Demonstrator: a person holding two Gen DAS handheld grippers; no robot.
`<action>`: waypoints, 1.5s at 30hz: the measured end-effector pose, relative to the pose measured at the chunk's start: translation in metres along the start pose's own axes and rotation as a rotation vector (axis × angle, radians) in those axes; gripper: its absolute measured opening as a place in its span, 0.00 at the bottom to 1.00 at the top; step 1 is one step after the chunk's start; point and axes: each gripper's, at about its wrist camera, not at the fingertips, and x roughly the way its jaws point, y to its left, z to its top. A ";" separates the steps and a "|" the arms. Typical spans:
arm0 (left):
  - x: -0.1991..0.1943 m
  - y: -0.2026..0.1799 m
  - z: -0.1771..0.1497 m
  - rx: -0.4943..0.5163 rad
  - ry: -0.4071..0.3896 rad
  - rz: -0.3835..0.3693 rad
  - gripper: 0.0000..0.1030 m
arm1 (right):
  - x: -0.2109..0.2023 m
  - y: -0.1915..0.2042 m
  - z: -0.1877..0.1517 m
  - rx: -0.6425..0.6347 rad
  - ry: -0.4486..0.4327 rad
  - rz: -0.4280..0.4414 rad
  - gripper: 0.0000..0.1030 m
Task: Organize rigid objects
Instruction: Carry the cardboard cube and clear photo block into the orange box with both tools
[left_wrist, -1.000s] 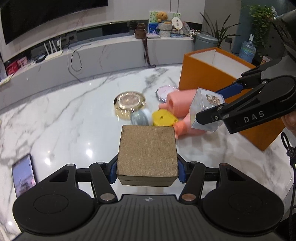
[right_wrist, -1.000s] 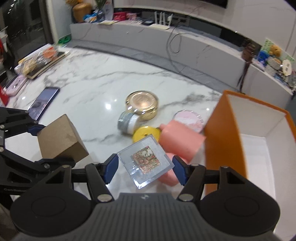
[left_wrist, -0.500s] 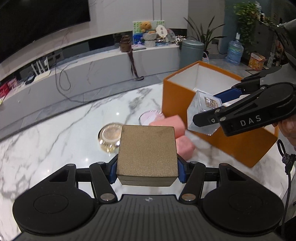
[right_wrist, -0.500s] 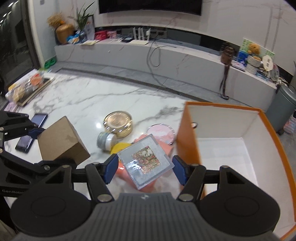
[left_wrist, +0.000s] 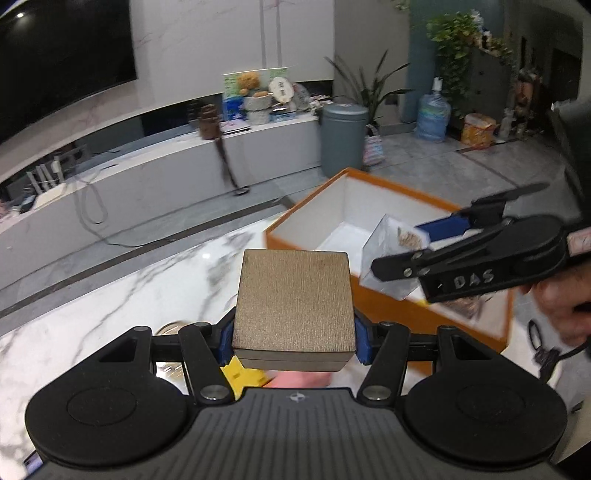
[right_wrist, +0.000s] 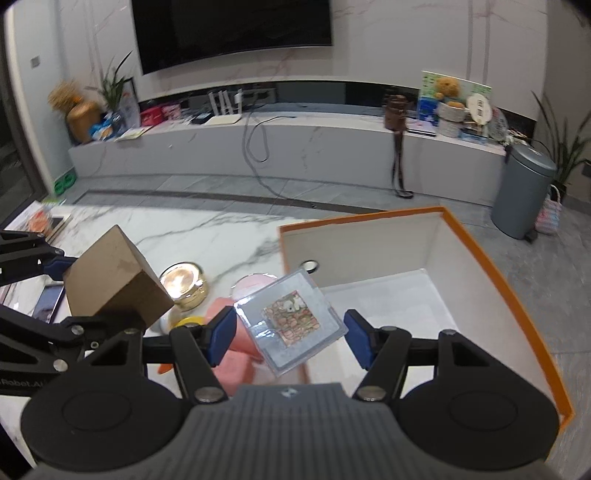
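Two loads are in the air at once: my left gripper (left_wrist: 294, 341) is clamped on the flat side faces of a brown, cloth-textured square box (left_wrist: 293, 308), and my right gripper (right_wrist: 291, 332) pinches a clear plastic cube with a patterned picture inside (right_wrist: 291, 319) by opposite corners, tilted. From the left wrist camera the open orange cardboard bin with white walls (left_wrist: 436, 317) sits at about two o'clock, the cube hanging above its near rim. I judge both pieces stiff and light, the brown box safe on its matte sides, the glossy cube likelier to slip or twist, so flat faces would suit it better.

Home living rm (wall TV (right_wrist: 232, 29))
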 end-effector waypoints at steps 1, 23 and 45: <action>0.003 -0.004 0.005 0.006 -0.003 -0.009 0.65 | -0.002 -0.006 -0.001 0.013 -0.004 -0.007 0.62; 0.075 -0.067 0.068 0.210 0.029 -0.107 0.65 | -0.003 -0.094 -0.022 0.183 0.024 -0.192 0.62; 0.150 -0.048 0.067 0.198 0.232 -0.122 0.65 | 0.052 -0.100 -0.015 0.152 0.143 -0.256 0.62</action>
